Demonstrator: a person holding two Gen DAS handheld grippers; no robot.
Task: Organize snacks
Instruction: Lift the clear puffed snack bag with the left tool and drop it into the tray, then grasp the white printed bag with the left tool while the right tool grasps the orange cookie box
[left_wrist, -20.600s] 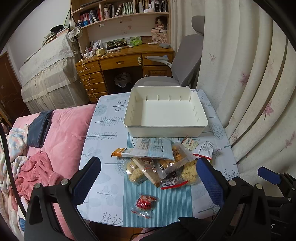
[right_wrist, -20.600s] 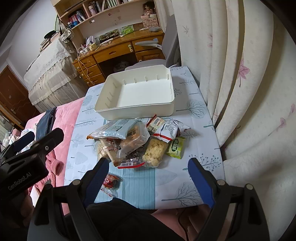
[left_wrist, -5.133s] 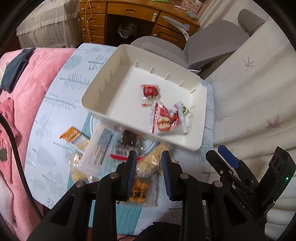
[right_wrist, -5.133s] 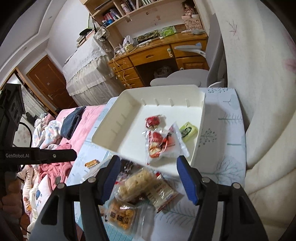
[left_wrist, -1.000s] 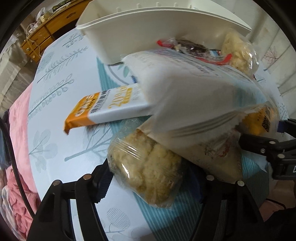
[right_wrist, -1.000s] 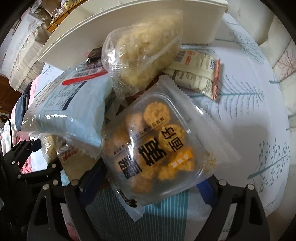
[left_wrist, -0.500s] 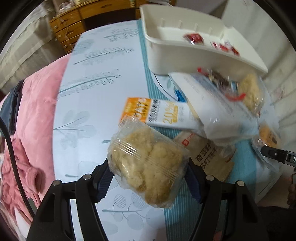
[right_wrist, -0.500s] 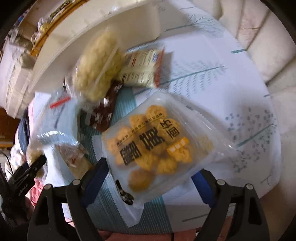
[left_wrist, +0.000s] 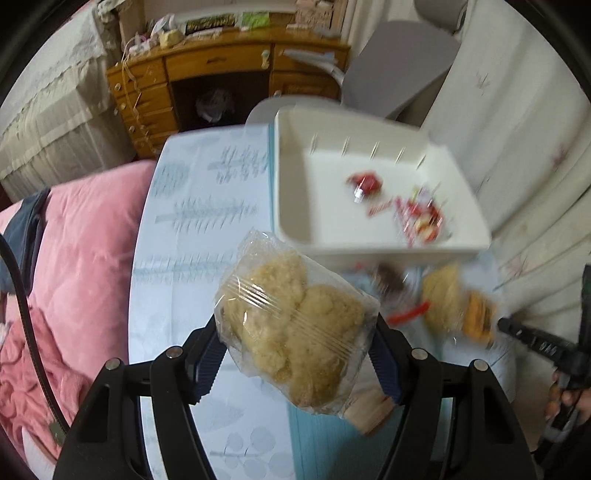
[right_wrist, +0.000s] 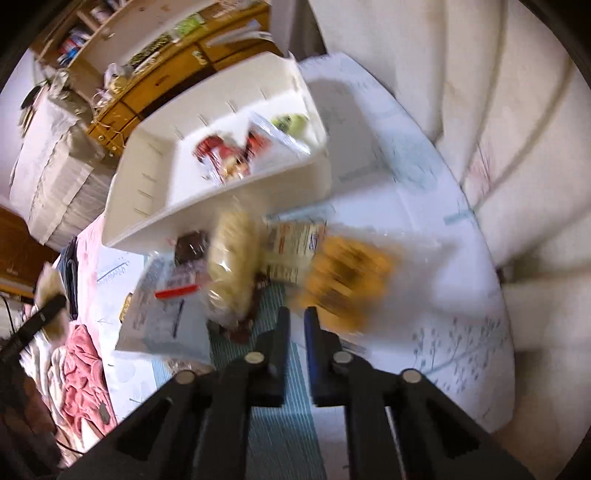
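Note:
My left gripper (left_wrist: 295, 343) is shut on a clear-wrapped pack of pale crumbly pastry (left_wrist: 291, 325), held in the air above the table's left half. The white bin (left_wrist: 369, 251) stands beyond it with red-wrapped snacks (left_wrist: 364, 182) inside. In the right wrist view my right gripper (right_wrist: 297, 321) is closing, its jaws almost together, and I see nothing between them. The orange cookie pack (right_wrist: 351, 273) is blurred just past the tips, to their right. A second pastry pack (right_wrist: 232, 266) and a flat white-and-blue pack (right_wrist: 162, 306) lie before the bin (right_wrist: 221, 206).
The patterned table (left_wrist: 199, 229) is flanked by pink bedding (left_wrist: 74, 258) on the left and a pale curtain (right_wrist: 480, 110) on the right. A grey chair (left_wrist: 399, 62) and a wooden desk (left_wrist: 221, 66) stand behind the bin. A green pack (right_wrist: 290, 122) lies in the bin's far corner.
The left gripper has risen with the pastry pack. The right gripper's jaws, wide around the cookie pack before, have come together, and the pack now sits outside them.

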